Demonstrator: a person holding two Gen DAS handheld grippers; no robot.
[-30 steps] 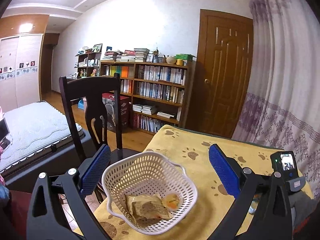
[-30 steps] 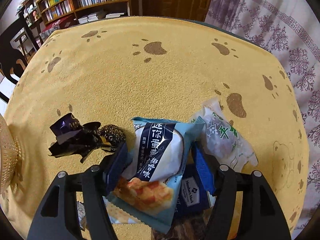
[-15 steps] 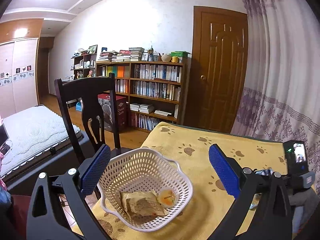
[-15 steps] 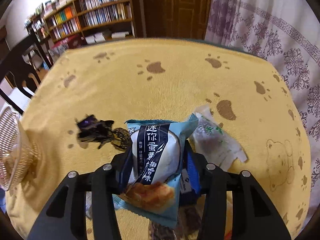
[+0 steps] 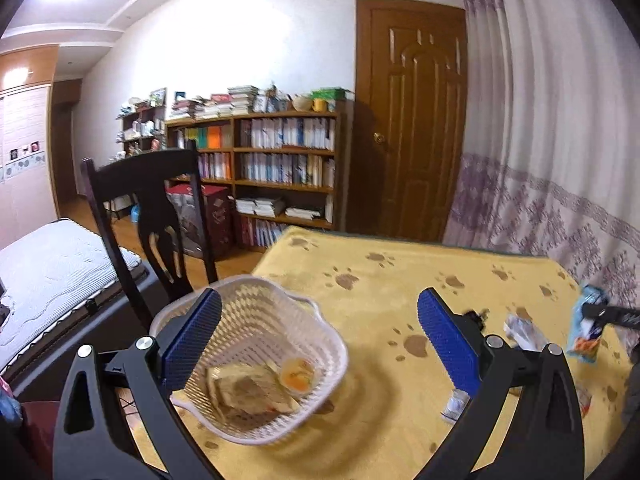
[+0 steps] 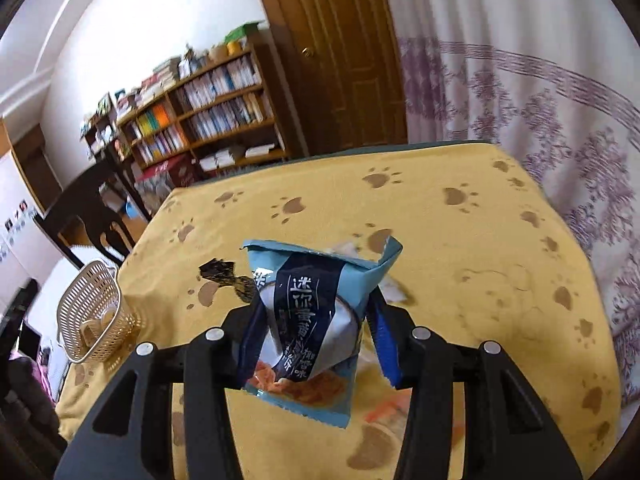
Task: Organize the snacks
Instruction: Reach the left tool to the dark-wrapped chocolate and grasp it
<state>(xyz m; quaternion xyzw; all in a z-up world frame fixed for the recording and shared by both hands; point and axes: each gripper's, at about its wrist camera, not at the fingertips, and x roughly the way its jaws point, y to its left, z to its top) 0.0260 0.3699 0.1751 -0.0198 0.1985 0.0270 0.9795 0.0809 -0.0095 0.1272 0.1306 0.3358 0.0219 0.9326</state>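
Two basket [image 5: 256,364] snacks, left view only.

A home bedroom: a mattress [image 5: 52,276] at lower left, crowded bookshelves [image 5: 276,172] mid-frame, a panelled wooden door [image 5: 416,120], patterned curtains [image 5: 560,160] at right.

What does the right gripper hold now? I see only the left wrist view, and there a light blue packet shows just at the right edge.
Observer: The right gripper is shut on that light blue packet; both fingers press its sides.
Operator: What is printed on its front?
Observer: A dark blue band with white characters, and orange-brown pieces pictured at the bottom.
Operator: Does anything lie on the basket's side of it?
Observer: Yes, a dark crinkled wrapper lies on the yellow cloth left of the packet; the basket stands farther left.
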